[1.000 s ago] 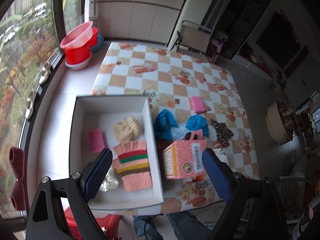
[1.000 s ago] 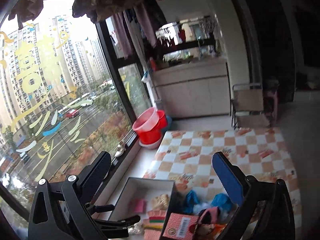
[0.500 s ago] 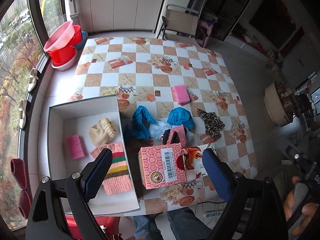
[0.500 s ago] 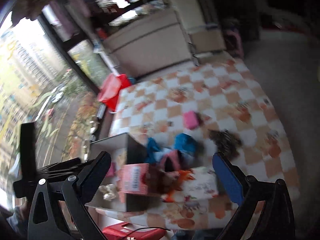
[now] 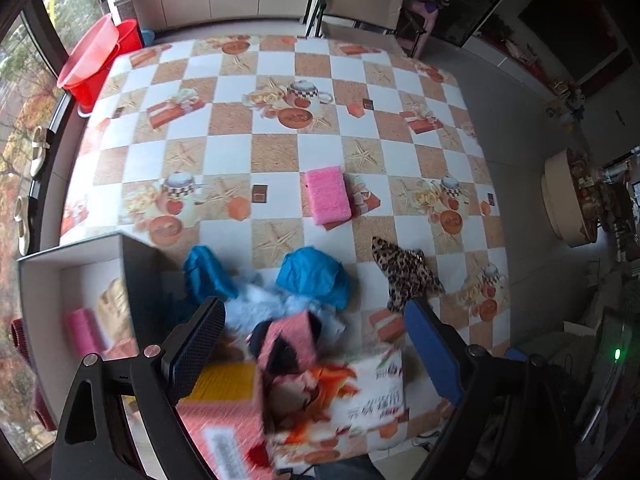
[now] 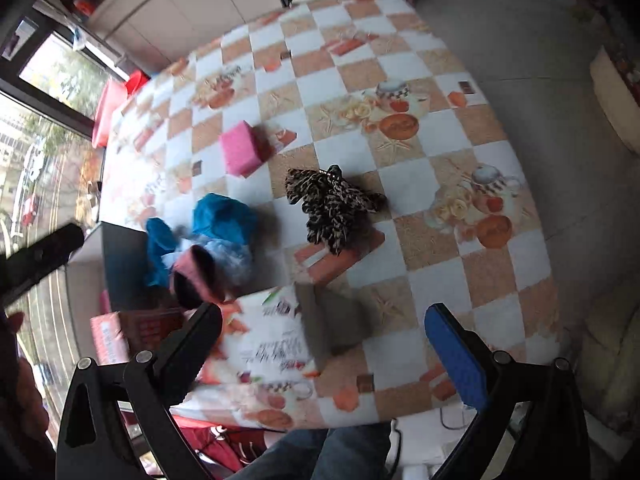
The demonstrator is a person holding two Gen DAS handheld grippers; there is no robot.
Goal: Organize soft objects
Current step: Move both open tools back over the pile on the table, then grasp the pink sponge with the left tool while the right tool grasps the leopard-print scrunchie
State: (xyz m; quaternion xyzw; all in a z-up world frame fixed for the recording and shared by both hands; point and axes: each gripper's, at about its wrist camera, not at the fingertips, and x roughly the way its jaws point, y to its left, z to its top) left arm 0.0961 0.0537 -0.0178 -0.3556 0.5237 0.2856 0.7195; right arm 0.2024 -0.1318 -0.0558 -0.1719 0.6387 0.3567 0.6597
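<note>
A pink sponge [image 5: 328, 197] lies mid-table; it also shows in the right wrist view [image 6: 240, 148]. A leopard-print cloth [image 5: 404, 272] [image 6: 334, 206] lies to its right. Blue cloths [image 5: 314, 276] [image 6: 224, 220] and a pale blue fluffy piece [image 5: 256, 308] lie beside the white box [image 5: 40, 280], which holds a pink roll [image 5: 82, 330] and a beige knit item [image 5: 112, 304]. A pink knit item with a dark opening [image 5: 286, 346] [image 6: 196, 276] sits by a pink carton [image 5: 228, 420]. My left gripper [image 5: 316, 356] is open above it. My right gripper [image 6: 324, 356] is open above the table's front.
The table has a checkered cloth [image 5: 280, 148]. A printed tissue pack [image 5: 352, 400] [image 6: 272, 344] lies at the front edge. Red basins [image 5: 96, 60] stand at the far left by the window. A folding chair [image 5: 360, 4] stands behind the table.
Both grippers have swung down and right toward the table. The left view has moved off the box onto the loose pile; the right view now looks down on the leopard cloth.
</note>
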